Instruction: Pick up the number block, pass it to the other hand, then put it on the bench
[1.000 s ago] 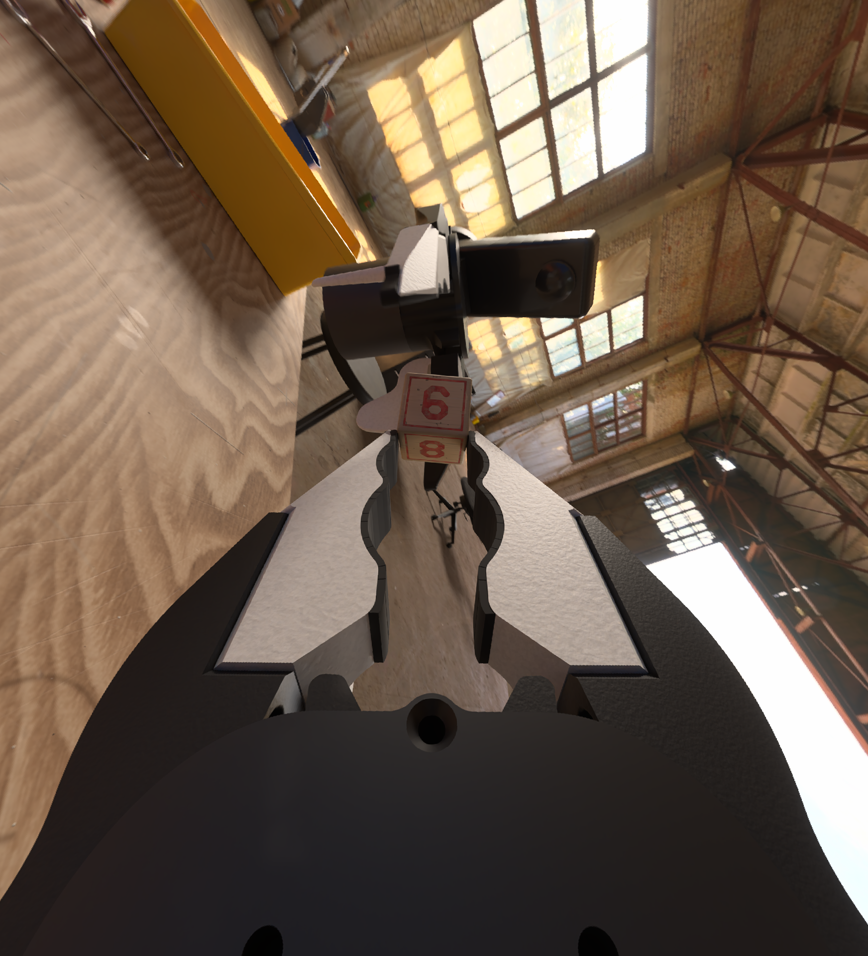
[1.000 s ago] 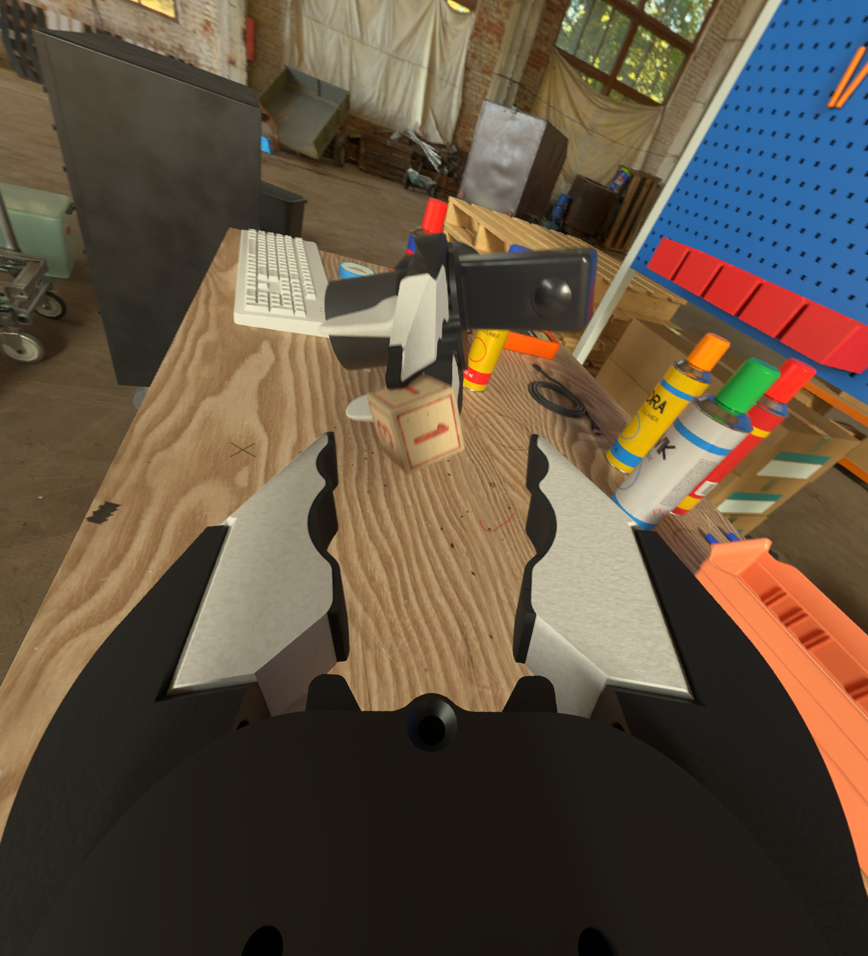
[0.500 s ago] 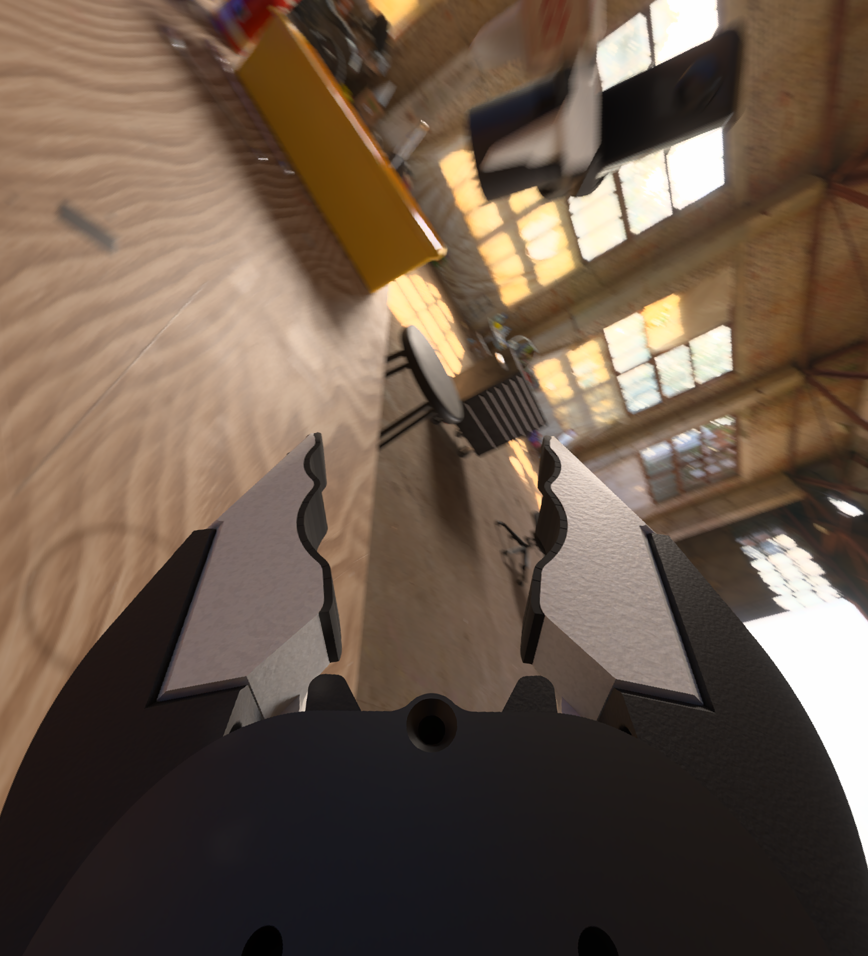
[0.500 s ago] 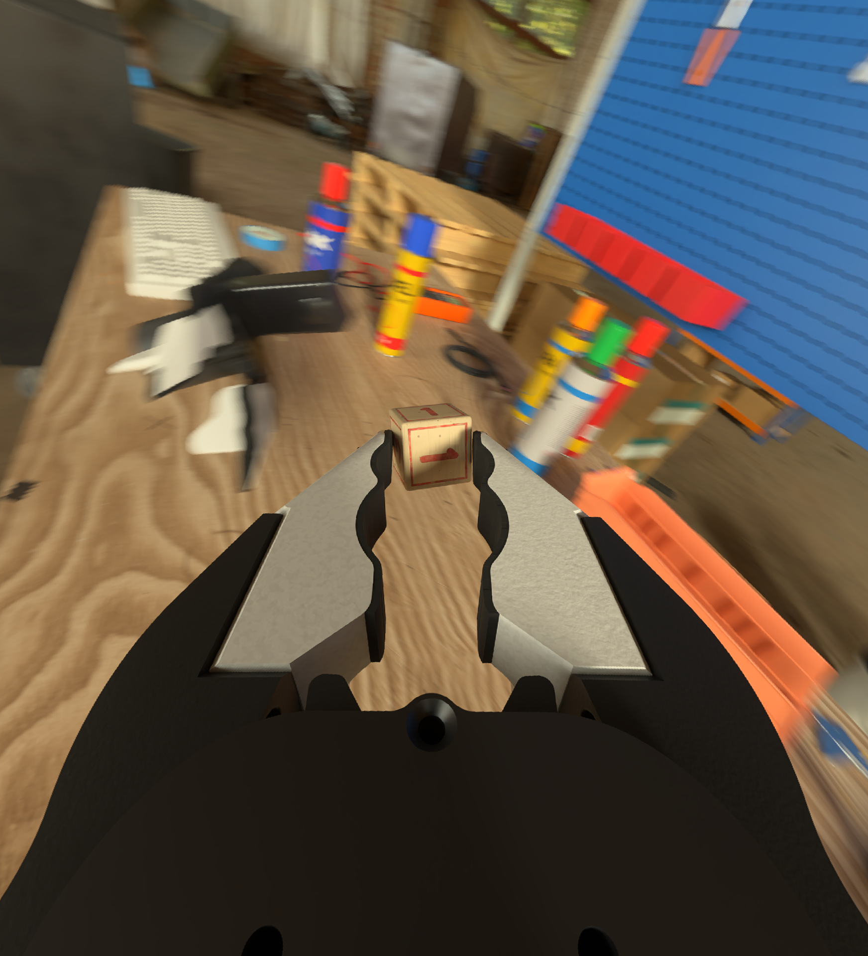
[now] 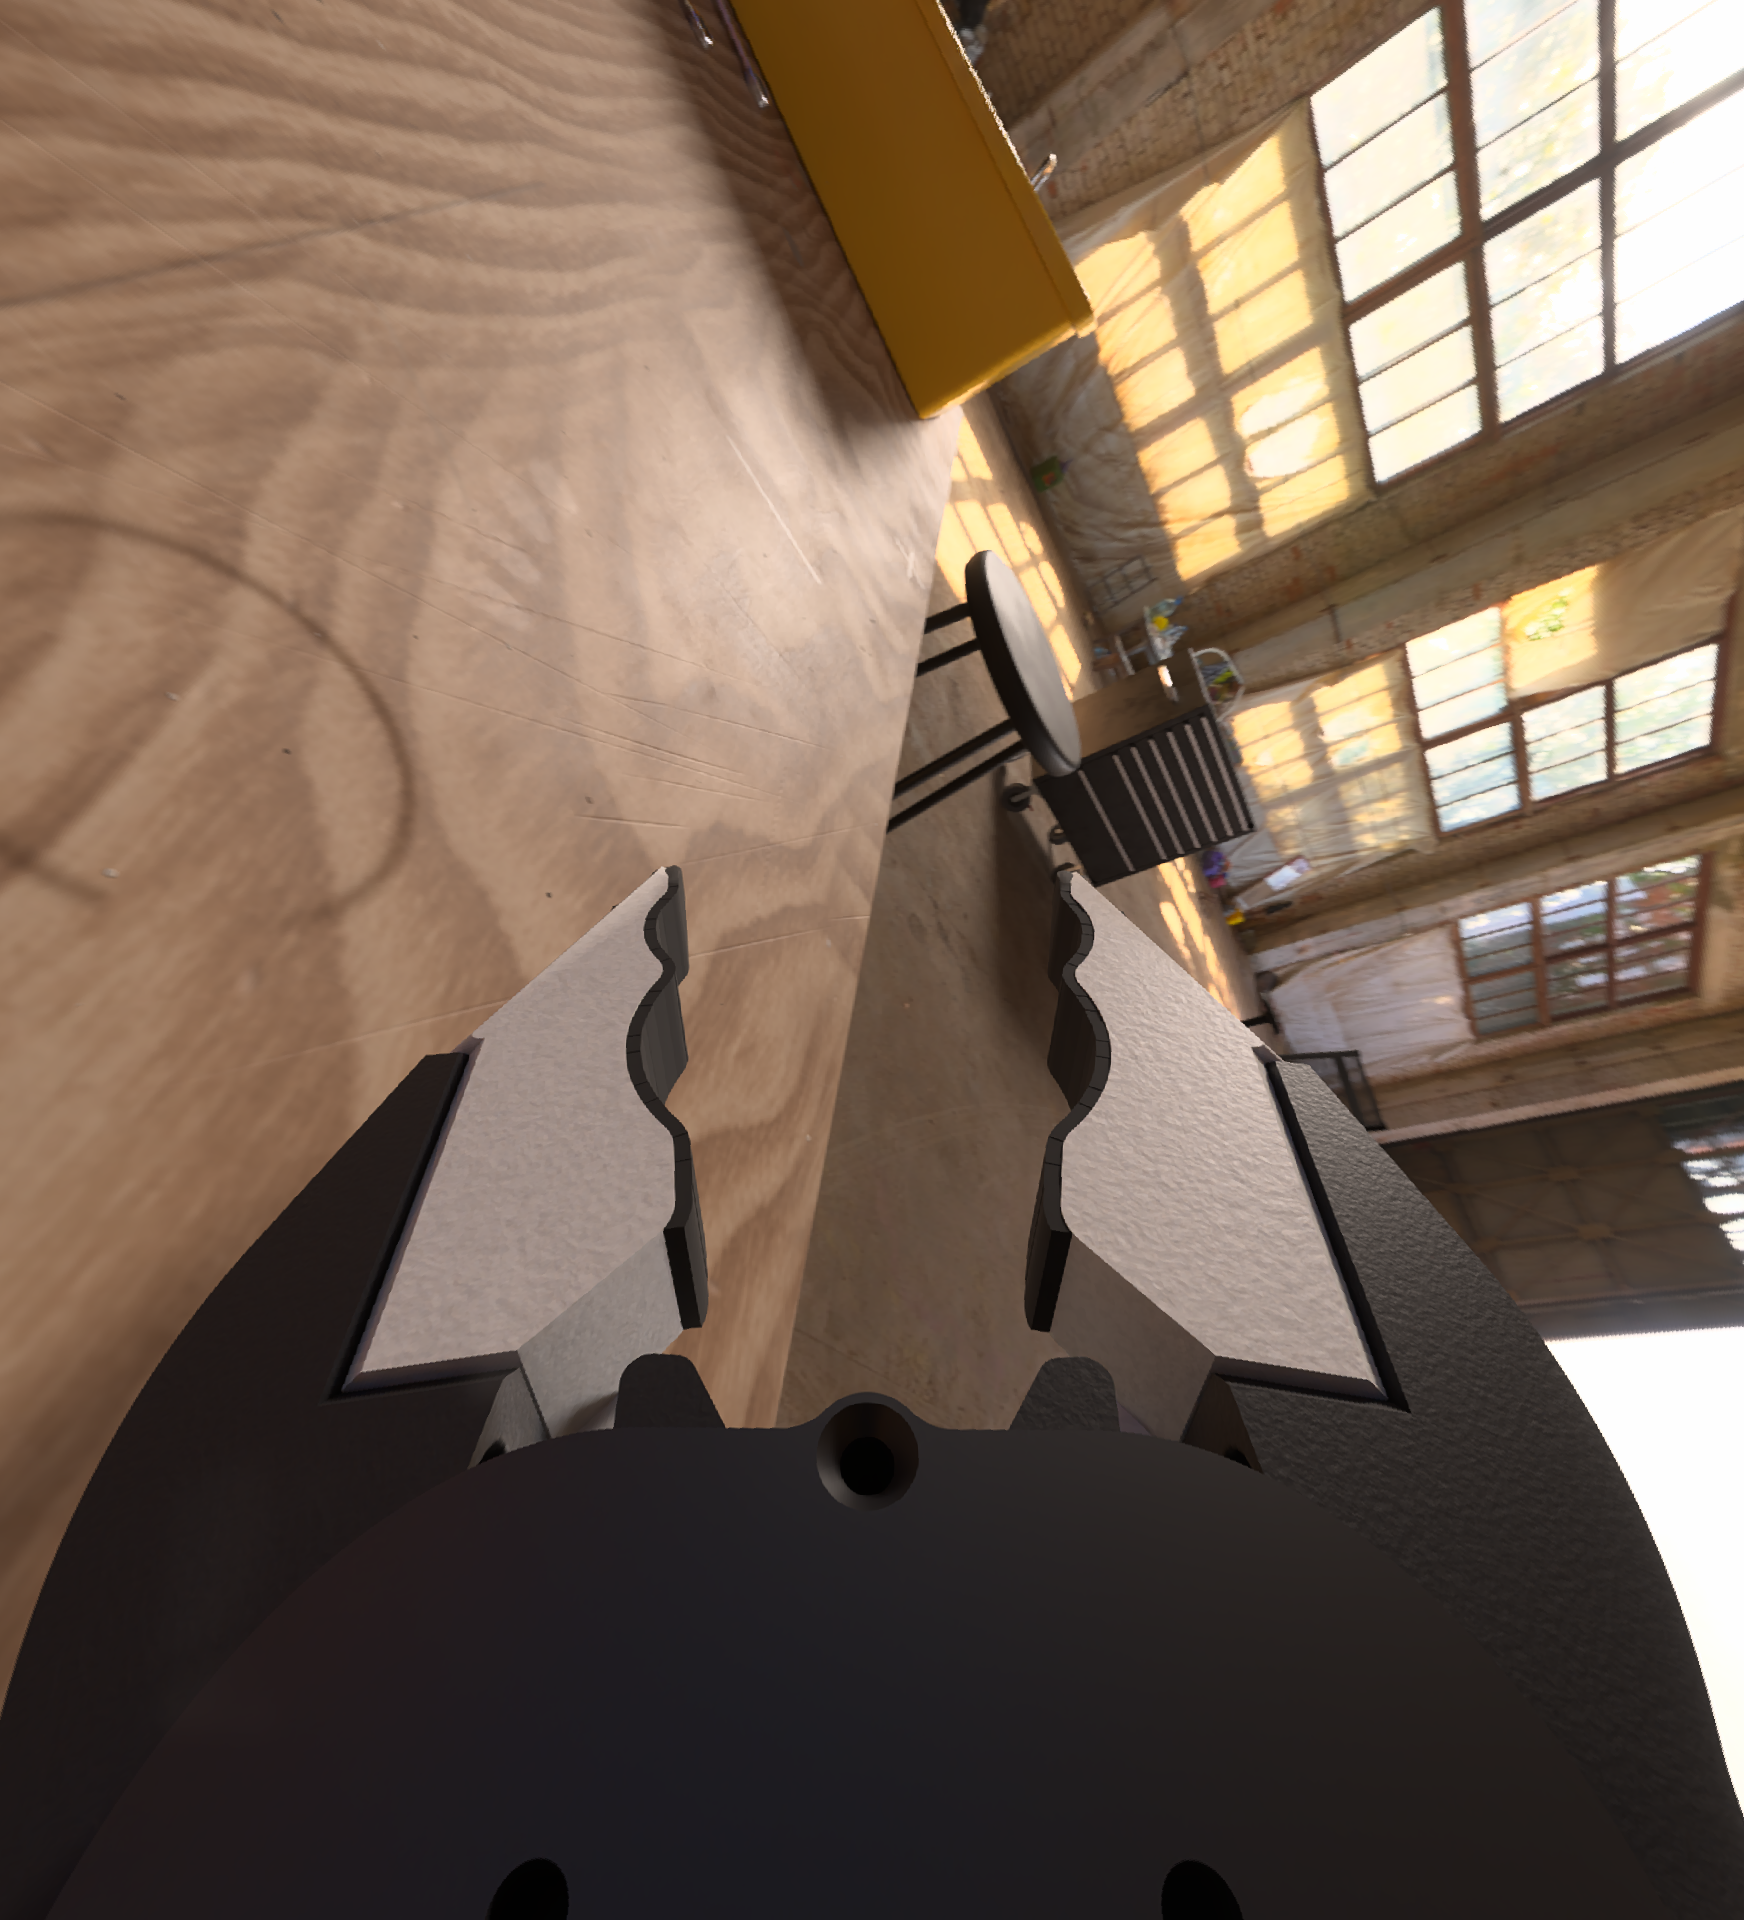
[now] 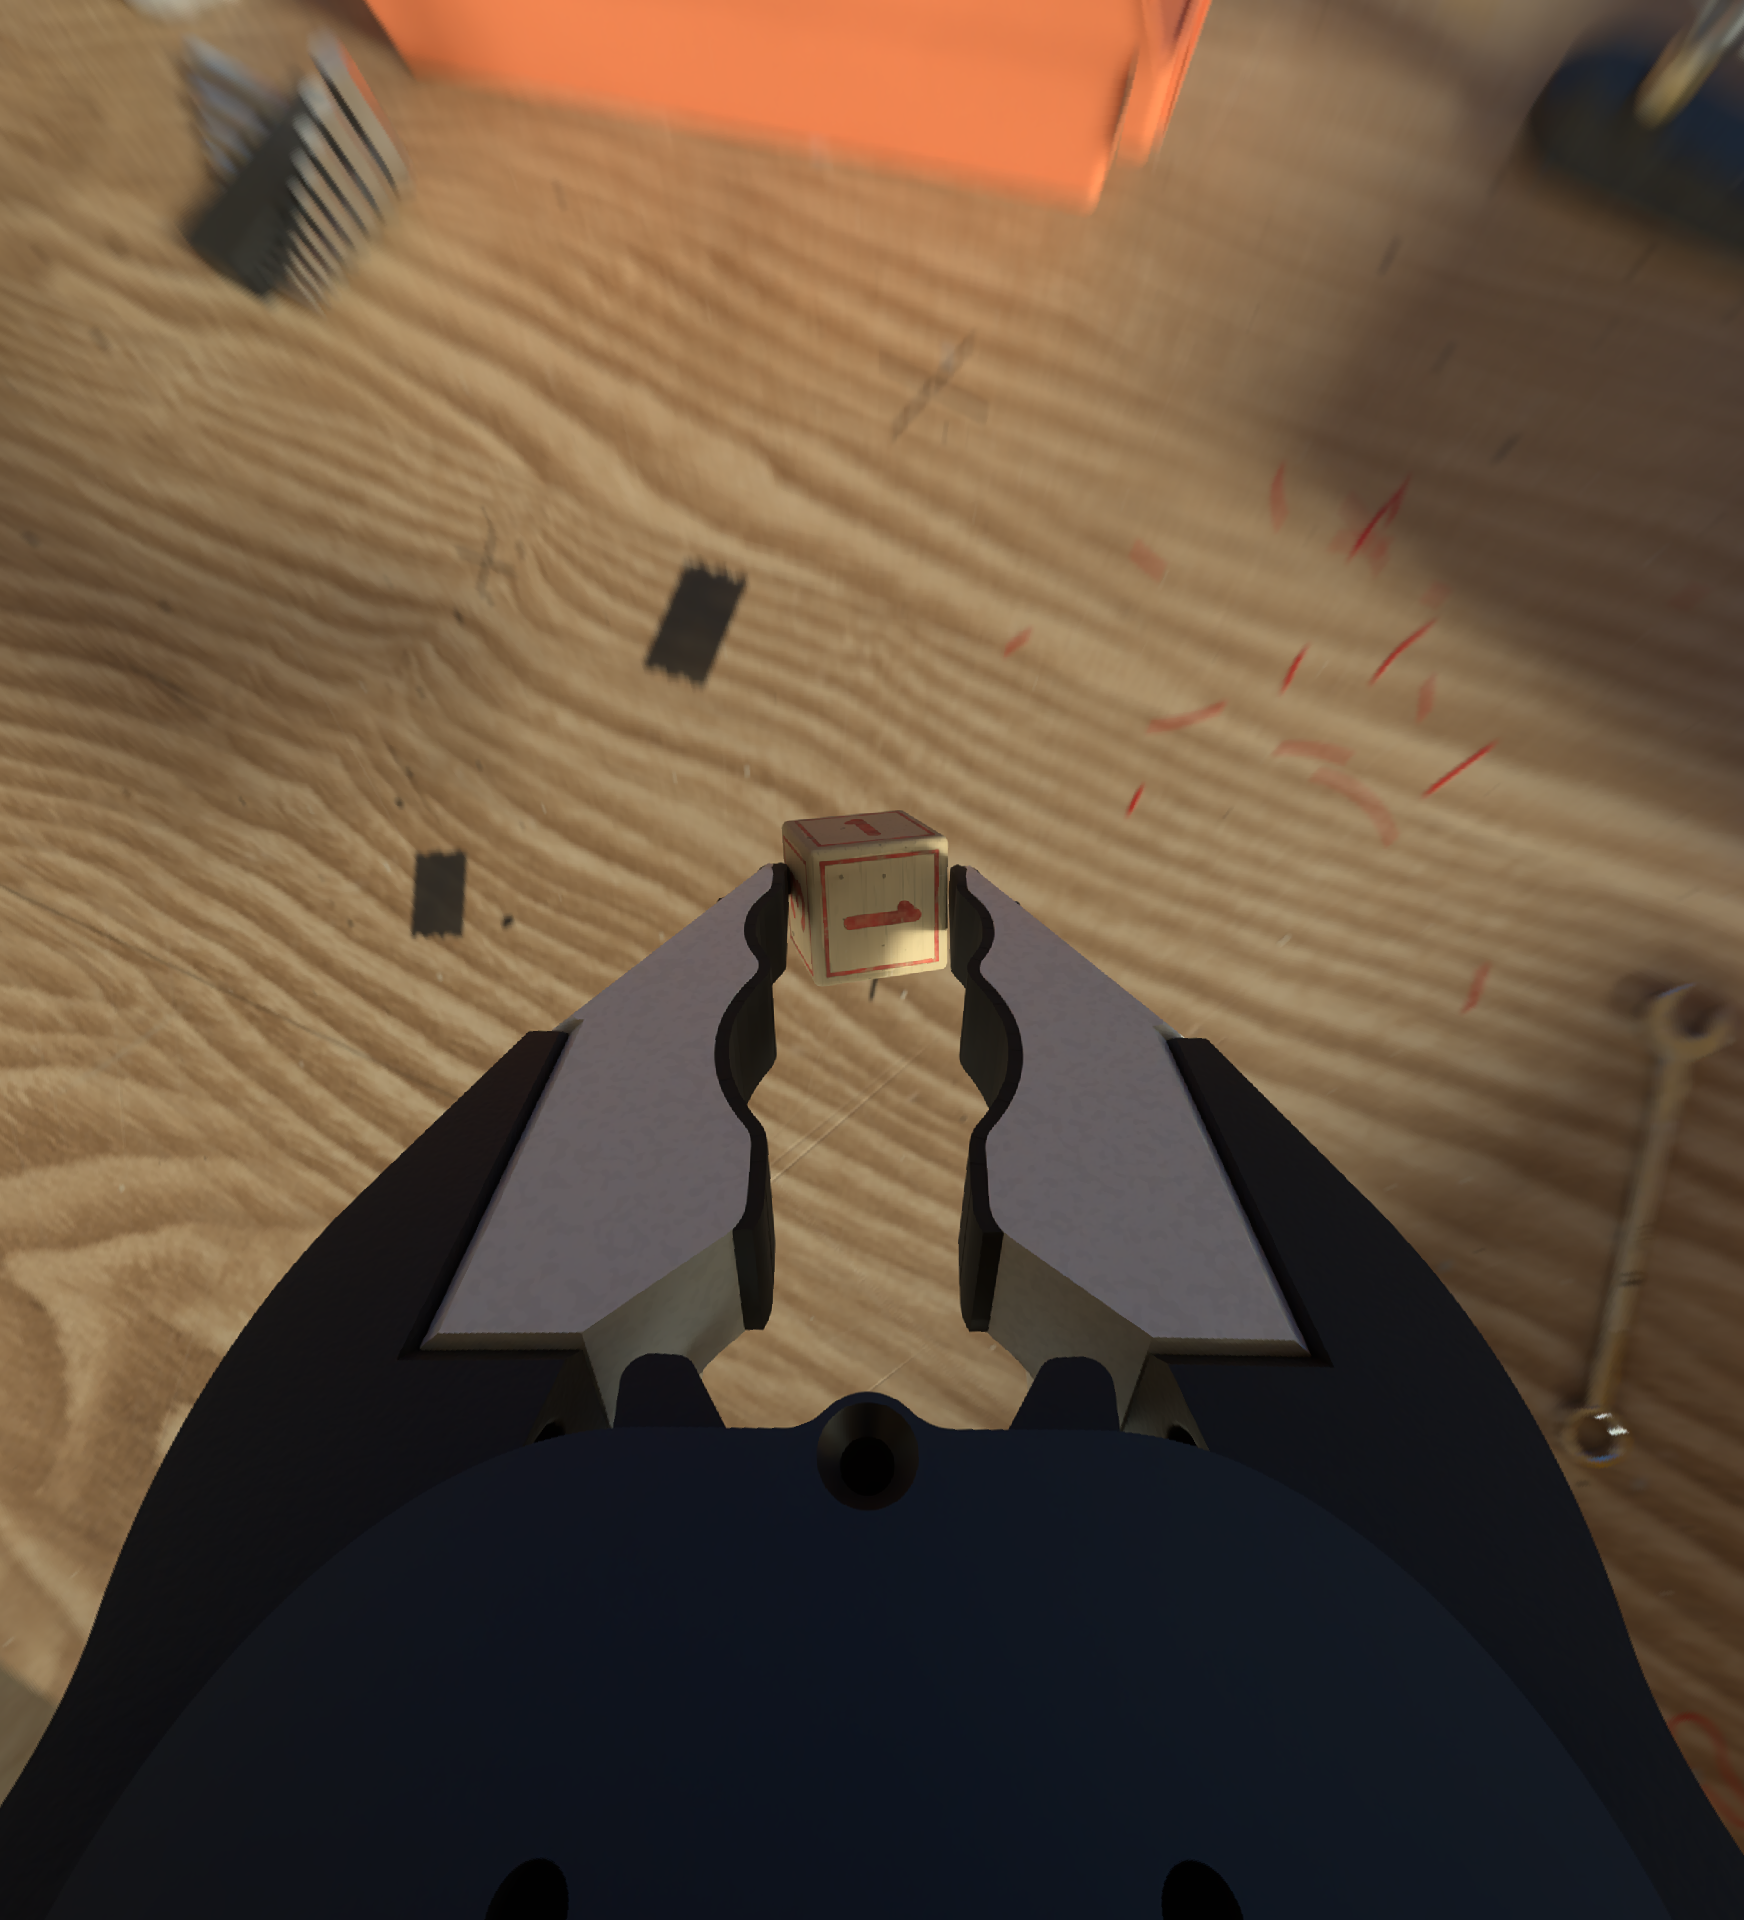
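The number block (image 6: pixel 866 900) is a small pale wooden cube with red markings. My right gripper (image 6: pixel 866 883) is shut on it at the fingertips and points down at the wooden bench (image 6: pixel 432 1039), holding the block above the surface. My left gripper (image 5: pixel 870 894) is open and empty. It is rolled sideways over the bench (image 5: pixel 328 520) near its edge. The block and the right gripper do not show in the left wrist view.
In the right wrist view an orange bin (image 6: pixel 795 83) lies ahead, a dark ridged block (image 6: pixel 296 187) at upper left, a wrench (image 6: pixel 1637 1216) at right, a dark object (image 6: pixel 1699 156) at upper right. In the left wrist view a yellow box (image 5: pixel 930 197) sits on the bench, a stool (image 5: pixel 1013 665) beyond the edge.
The block passed from my left gripper to my right, which closed on it. My left gripper opened and drew away. My right gripper has tilted down over the bench with the block.
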You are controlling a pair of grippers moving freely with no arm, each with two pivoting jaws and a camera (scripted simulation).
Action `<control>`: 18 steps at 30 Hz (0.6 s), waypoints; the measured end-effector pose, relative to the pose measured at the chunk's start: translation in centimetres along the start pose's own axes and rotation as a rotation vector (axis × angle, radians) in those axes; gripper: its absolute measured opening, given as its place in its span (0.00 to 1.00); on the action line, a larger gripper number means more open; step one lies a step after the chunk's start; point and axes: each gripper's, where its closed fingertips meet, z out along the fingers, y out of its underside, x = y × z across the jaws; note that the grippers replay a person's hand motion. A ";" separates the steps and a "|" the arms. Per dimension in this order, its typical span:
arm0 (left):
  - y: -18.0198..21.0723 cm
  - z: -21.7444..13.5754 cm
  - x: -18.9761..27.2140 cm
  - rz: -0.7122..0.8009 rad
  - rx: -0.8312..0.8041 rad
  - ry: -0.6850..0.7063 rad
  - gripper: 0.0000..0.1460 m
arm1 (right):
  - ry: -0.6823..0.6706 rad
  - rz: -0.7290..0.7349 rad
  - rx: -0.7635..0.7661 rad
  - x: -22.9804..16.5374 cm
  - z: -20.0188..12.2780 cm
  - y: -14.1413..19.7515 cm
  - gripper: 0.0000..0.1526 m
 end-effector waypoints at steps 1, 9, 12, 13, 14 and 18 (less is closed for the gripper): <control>0.1 0.1 0.2 -0.011 -0.001 0.017 0.48 | -0.014 0.026 -0.063 0.0 1.2 1.0 0.20; 0.1 -0.4 0.0 -0.012 0.002 0.001 0.35 | -0.016 0.067 -0.366 -0.5 5.7 5.5 0.20; 0.4 -0.2 0.1 -0.003 -0.017 -0.005 0.34 | 0.057 0.029 -0.479 0.0 6.5 6.8 0.20; 0.6 -0.1 0.2 0.003 -0.026 -0.007 0.34 | 0.082 0.012 -0.538 0.1 6.6 7.3 0.19; 0.7 0.0 0.2 0.011 -0.035 -0.011 0.34 | 0.099 -0.001 -0.569 0.1 6.6 7.4 0.19; 1.4 0.5 -0.1 0.053 -0.078 -0.063 0.34 | 0.111 0.015 -0.633 -0.3 6.4 7.9 0.18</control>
